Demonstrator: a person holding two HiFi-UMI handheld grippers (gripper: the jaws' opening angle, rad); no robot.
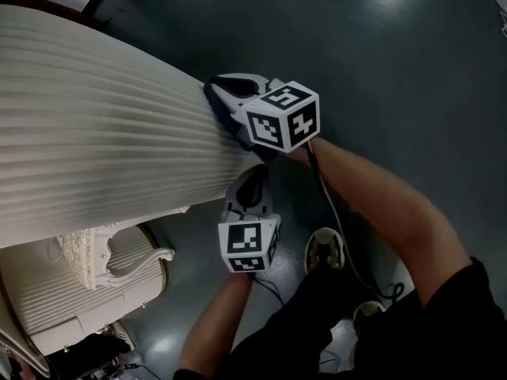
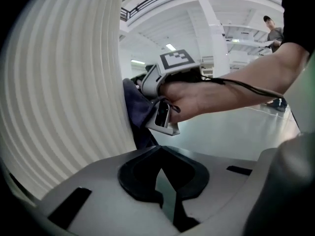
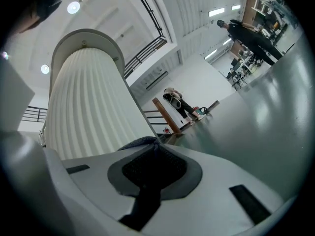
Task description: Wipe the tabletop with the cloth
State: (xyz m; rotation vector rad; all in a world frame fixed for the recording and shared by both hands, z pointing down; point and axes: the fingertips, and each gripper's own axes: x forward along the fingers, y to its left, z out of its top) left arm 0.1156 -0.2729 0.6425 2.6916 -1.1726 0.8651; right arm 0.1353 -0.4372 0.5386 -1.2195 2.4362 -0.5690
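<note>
Cloth [image 2: 135,109] against ribbed tabletop [image 1: 95,133] (shoe [image 1: 325,249] nearby)

The right hand-held gripper [image 1: 224,93] hides most of the cloth [image 3: 140,142].

No readable text, brand, number or sign is found in any view. Only black-and-white square patterns, without letters or digits, are seen on the marker cube [image 1: 283,117] at 12 o'clock and the second marker cube [image 1: 248,246] at 6 o'clock.
</note>
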